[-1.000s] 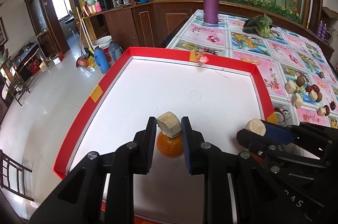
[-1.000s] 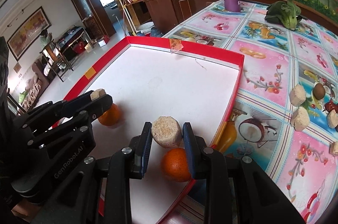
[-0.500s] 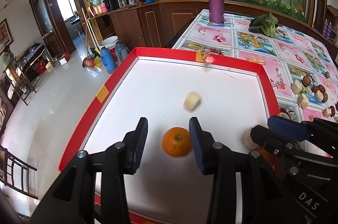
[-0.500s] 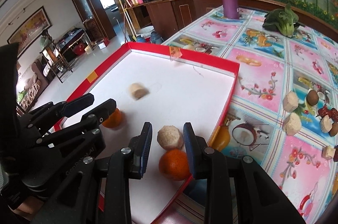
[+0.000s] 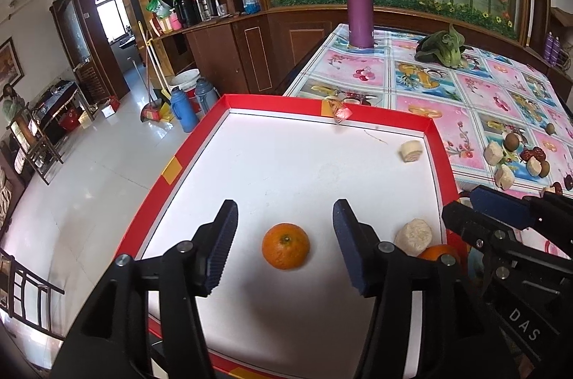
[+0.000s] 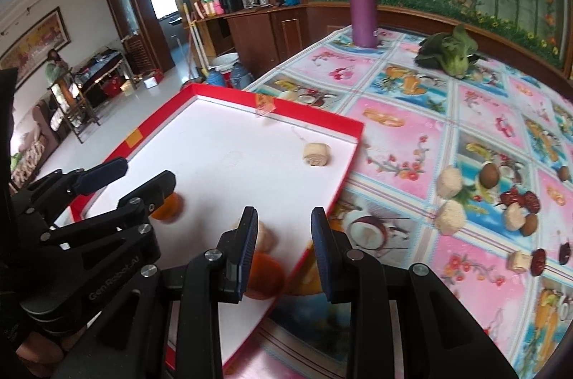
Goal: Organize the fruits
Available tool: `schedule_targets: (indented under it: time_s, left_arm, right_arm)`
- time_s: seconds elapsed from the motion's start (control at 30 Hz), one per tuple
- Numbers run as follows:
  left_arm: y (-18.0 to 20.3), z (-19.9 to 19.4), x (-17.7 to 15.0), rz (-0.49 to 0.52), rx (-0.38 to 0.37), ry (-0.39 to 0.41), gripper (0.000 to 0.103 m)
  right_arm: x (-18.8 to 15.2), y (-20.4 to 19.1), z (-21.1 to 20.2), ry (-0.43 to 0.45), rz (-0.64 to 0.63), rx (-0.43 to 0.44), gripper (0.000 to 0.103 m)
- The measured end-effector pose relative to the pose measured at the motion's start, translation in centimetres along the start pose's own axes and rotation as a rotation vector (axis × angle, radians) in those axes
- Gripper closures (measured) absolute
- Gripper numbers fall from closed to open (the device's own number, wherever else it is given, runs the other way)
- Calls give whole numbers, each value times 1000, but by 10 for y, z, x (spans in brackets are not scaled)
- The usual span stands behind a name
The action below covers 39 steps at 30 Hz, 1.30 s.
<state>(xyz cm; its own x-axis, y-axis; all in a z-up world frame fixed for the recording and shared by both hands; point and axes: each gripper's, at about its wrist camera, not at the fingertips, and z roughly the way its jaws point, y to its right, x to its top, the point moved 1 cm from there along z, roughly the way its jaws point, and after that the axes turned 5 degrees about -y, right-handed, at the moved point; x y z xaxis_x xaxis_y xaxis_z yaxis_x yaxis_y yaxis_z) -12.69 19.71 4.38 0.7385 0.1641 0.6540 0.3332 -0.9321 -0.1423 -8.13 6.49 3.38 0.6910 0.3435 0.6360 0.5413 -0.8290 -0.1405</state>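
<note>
- now the left hand-held gripper (image 5: 284, 244) hangs over the near part of the red-rimmed tray (image 5: 200, 142), released, its jaws wide apart and holding nothing.
- one orange (image 5: 285, 250) sits on the white tray floor between those jaws, touching neither.
- the right hand-held gripper (image 6: 284, 248) is also released and empty, hanging over the tray's near right edge.
- a second orange (image 6: 265, 275) lies just by that edge, partly hidden behind the right gripper's left finger, with a pale beige chunk (image 5: 413, 236) resting against it.
- another beige chunk (image 5: 411, 150) lies apart from them, near the tray's far right corner.
- more beige chunks (image 6: 449, 216) and small brown and dark red fruits (image 6: 519, 198) are scattered on the flowered surface (image 6: 412, 135) to the right of the tray.
- a purple bottle (image 5: 360, 3) and a leafy green vegetable (image 5: 444, 51) stand at the far end of the surface.
</note>
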Motion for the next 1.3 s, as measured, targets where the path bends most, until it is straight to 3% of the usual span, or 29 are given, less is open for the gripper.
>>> schedule_targets:
  time_s: [0.23,0.63,0.77,1.07,1.3]
  left_arm:
    - [12,-3,3,26,2,0,45]
    - [38,-9,8,76,3,-2,45]
    - [52,-13,12,109,-18,2,45]
    - [105,-22,11,222,-85,3,42]
    - [161,-26,4,339,-201,-42,42]
  right_arm:
    - [-1,2,-14,41,-36,-74,73]
    - [-4,21,-28,66,-19,-85,69]
    - [-12,53,-38,66,42,-89,65]
    - [-68,157,-70,12,229,-207,65]
    - [-91,186,-80,-3,278,-250,65]
